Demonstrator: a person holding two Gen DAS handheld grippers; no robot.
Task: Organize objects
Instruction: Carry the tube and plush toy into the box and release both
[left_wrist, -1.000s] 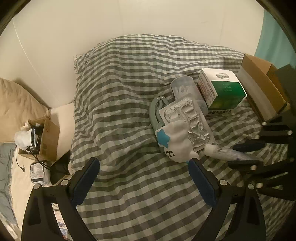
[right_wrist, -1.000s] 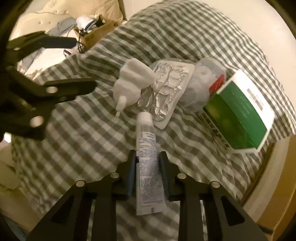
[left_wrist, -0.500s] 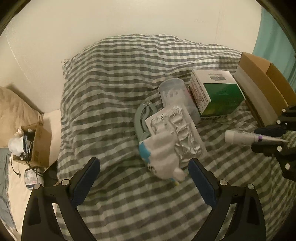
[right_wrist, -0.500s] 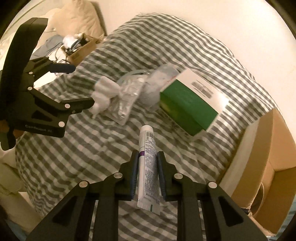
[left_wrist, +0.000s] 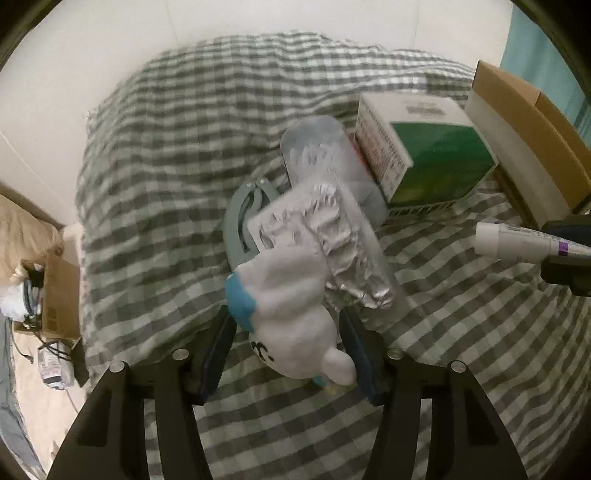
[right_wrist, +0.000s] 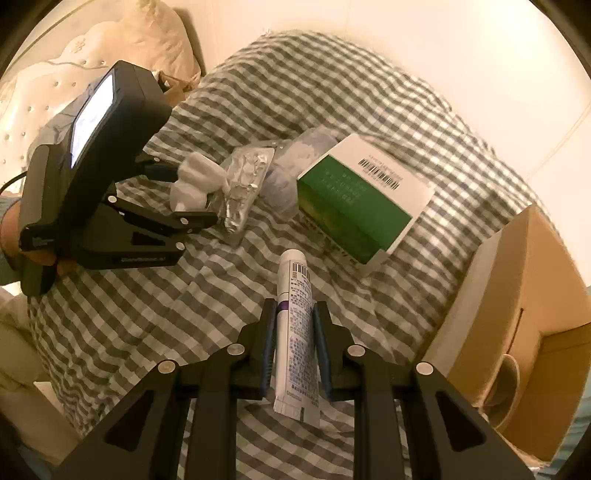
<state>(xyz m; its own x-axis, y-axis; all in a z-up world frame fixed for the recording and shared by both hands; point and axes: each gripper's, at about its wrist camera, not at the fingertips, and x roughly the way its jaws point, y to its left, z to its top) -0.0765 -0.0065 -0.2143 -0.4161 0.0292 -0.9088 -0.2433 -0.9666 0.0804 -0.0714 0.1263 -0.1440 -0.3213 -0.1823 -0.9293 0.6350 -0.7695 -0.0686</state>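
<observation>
My right gripper (right_wrist: 294, 317) is shut on a white tube with a purple band (right_wrist: 295, 314) and holds it above the checked bedspread (right_wrist: 147, 306); the tube also shows in the left wrist view (left_wrist: 517, 243). My left gripper (left_wrist: 288, 339) has its jaws on both sides of a white soft toy with a blue patch (left_wrist: 291, 314), touching or nearly touching it. The toy also shows in the right wrist view (right_wrist: 195, 181). The toy lies against a foil blister pack (left_wrist: 325, 243).
A green and white box (left_wrist: 424, 147), a clear plastic container (left_wrist: 321, 155) and a grey-blue tool (left_wrist: 240, 214) lie by the blister pack. An open cardboard box (right_wrist: 524, 295) stands at the right. A small carton with clutter (left_wrist: 55, 291) sits off the bed's left edge.
My left gripper has moved forward to the soft toy and narrowed around it. My right gripper has lifted the tube off the bed and drawn it back toward the cardboard box.
</observation>
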